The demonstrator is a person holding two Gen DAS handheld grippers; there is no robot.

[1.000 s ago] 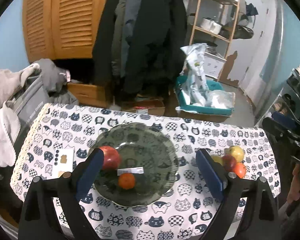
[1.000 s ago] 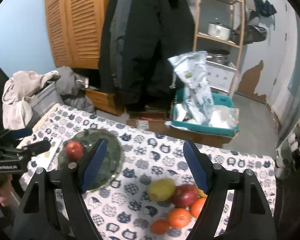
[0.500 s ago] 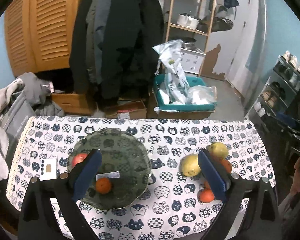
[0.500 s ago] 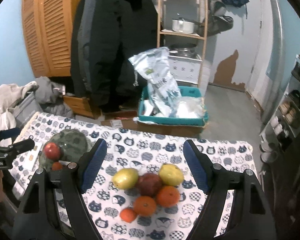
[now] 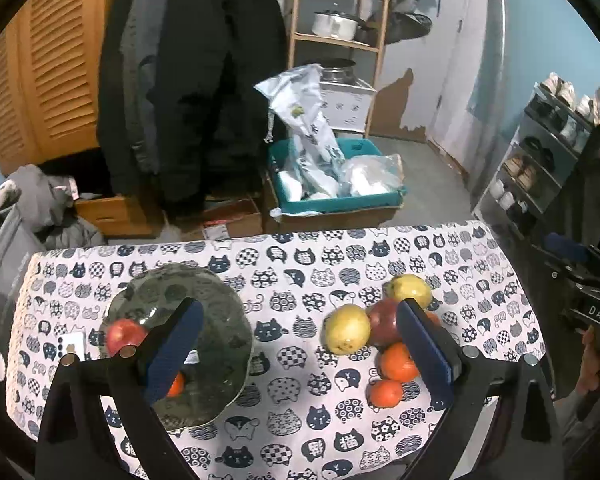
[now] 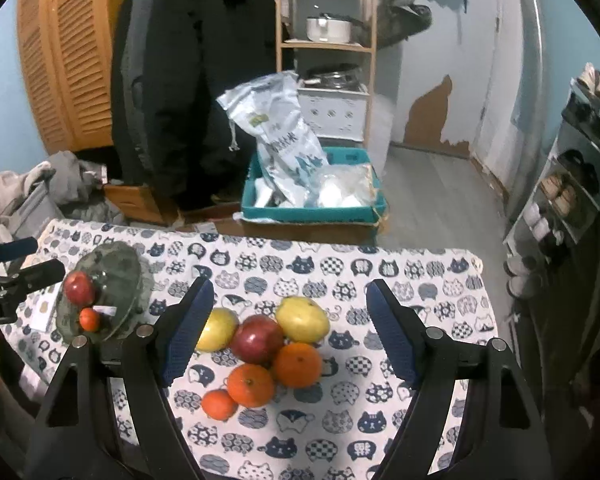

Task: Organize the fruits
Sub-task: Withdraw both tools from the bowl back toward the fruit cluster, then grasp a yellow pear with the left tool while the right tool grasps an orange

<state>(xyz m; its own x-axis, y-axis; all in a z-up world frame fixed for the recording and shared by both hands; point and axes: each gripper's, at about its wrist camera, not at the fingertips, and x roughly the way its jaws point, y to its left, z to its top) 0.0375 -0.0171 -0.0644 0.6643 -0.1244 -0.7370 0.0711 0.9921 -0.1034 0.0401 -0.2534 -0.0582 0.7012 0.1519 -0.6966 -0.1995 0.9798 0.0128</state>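
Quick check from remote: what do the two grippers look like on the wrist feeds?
Both match: the left gripper and the right gripper have black triangular frames with cut-outs, silver round pins at the joints, and flat ribbed dark-blue pads. The right one's body, seen from the left wrist, carries white lettering "DAS". No cables visible.

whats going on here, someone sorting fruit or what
A person holds a claw in each hand over a table with a cat-print cloth, sorting fruit. A glass plate already carries a red apple and a small orange. A pile of two yellow pears, a red apple and three oranges waits on the cloth. The right claw hangs open above that pile; the left claw, jaws just widened, is empty too.
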